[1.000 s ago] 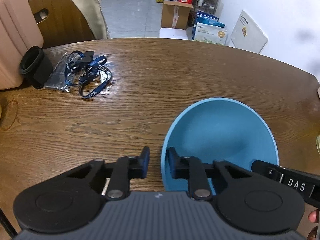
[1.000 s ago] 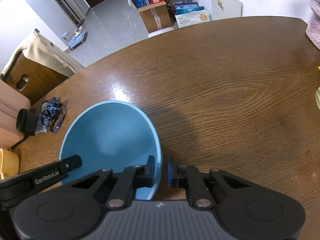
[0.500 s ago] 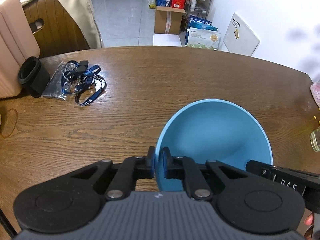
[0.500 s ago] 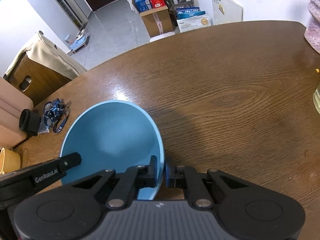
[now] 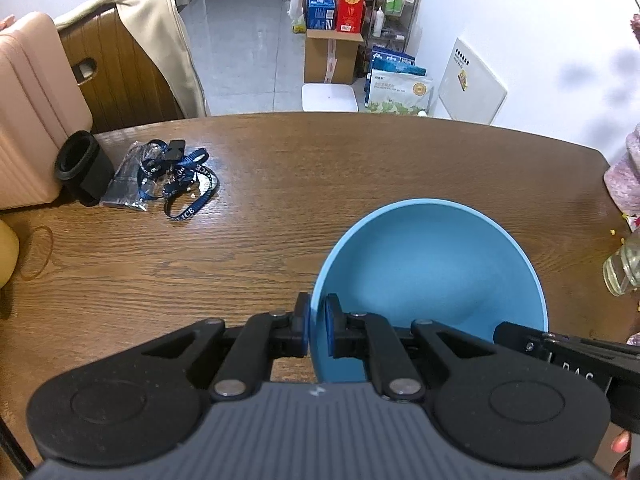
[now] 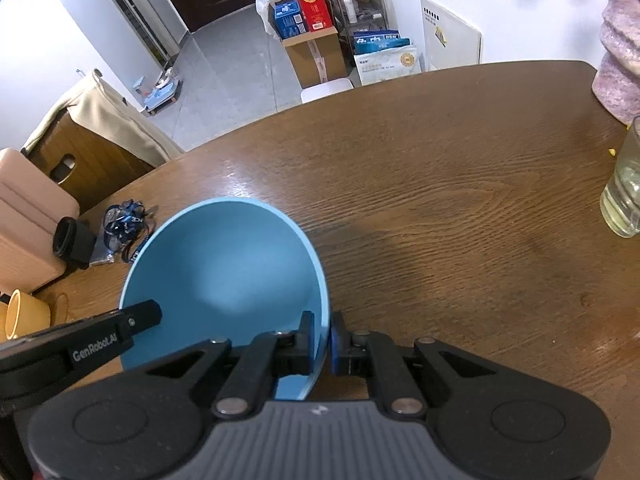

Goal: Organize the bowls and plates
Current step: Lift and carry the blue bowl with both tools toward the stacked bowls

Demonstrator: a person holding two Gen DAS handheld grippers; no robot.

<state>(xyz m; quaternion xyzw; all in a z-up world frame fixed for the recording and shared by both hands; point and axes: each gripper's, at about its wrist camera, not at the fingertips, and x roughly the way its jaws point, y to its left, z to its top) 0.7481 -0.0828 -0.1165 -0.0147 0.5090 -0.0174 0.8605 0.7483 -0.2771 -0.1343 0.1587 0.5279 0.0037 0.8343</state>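
Bowl grip is what is shown here: the blue bowl (image 5: 432,264) is pinched on two sides at once, its left wall clamped between the pads of the left gripper (image 5: 316,330) and its right wall clamped between the pads of the right gripper (image 6: 322,338). In each wrist view one finger is seen inside the bowl and one outside, with only the thin wall between them. The bowl is held over the near part of the wooden table (image 5: 320,176); whether its base is resting on the wood or just clear of it cannot be told. No plates or other bowls are seen, so the stacking spot is not shown. Well apart to the left, a blue lanyard (image 5: 180,184) and a black cup (image 5: 80,162) are lying; a drinking glass (image 6: 624,196) is standing off to the right. The step in hand is judged to be the pick-up. Next, an even two-handed lift would be called for, with both grips kept level so the wall is not twisted or dropped.
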